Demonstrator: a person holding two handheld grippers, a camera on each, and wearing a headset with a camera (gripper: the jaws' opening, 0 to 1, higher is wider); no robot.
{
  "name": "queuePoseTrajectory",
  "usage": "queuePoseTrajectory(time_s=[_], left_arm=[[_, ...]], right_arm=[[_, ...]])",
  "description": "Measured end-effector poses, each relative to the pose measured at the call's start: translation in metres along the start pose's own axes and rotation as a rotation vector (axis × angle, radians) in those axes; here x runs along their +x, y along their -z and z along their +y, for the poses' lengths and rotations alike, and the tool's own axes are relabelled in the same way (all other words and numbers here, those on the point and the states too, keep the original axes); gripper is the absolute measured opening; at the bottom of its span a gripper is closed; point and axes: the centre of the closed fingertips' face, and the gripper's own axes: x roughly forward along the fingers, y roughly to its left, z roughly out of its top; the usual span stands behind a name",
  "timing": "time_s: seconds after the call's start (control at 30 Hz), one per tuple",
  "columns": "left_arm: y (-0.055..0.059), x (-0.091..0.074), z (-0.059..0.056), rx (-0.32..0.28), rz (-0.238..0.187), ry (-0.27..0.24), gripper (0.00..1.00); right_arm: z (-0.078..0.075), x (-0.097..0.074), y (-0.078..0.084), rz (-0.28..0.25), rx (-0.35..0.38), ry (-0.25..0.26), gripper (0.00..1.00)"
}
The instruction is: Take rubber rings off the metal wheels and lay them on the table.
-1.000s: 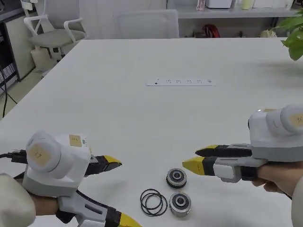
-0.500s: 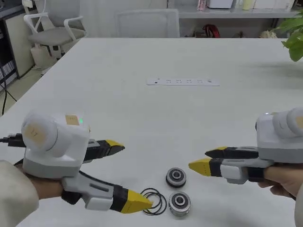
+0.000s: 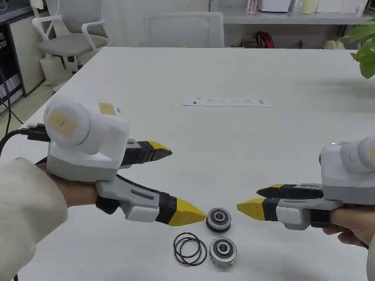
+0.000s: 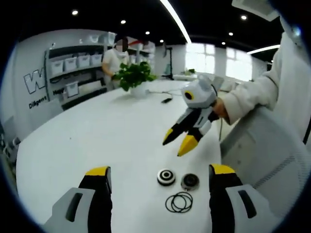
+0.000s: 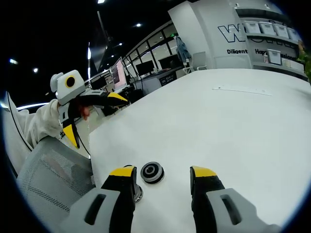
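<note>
Two metal wheels lie near the table's front edge, one (image 3: 218, 218) farther off and one (image 3: 223, 250) nearer me. Several loose black rubber rings (image 3: 190, 249) lie in a small pile just left of the near wheel. My left gripper (image 3: 186, 183) is open, its lower tip close beside the far wheel. My right gripper (image 3: 251, 199) is open too, just right of that wheel. The left gripper view has both wheels (image 4: 166, 177) (image 4: 190, 181) and the rings (image 4: 179, 202) between its jaws. In the right gripper view one wheel (image 5: 152, 172) sits between the jaws.
A white power strip (image 3: 227, 102) lies mid-table. Office chairs (image 3: 70, 41) stand beyond the far left corner and a green plant (image 3: 366, 47) at the right edge. In the left gripper view a person stands behind the plant (image 4: 133, 75) by shelves.
My left gripper has risen and swung right, bringing its lower tip beside the far wheel. The right gripper has drifted slightly down. Wheels and rings have not moved.
</note>
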Motion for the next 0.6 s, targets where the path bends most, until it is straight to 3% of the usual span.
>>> queuePoseTrajectory(time_s=[0.17, 0.27, 0.6], left_arm=[[-0.011, 0.013, 0.001, 0.027, -0.006, 0.006, 0.82], [-0.018, 0.021, 0.006, 0.048, -0.038, -0.023, 0.77], [-0.023, 0.036, 0.001, 0.104, -0.021, 0.004, 0.74]], right_arm=[[-0.003, -0.001, 0.003, 0.007, 0.002, 0.005, 0.4], [-0.003, -0.001, 0.005, 0.017, 0.004, 0.012, 0.4], [-0.004, -0.001, 0.011, 0.033, 0.008, 0.009, 0.4]])
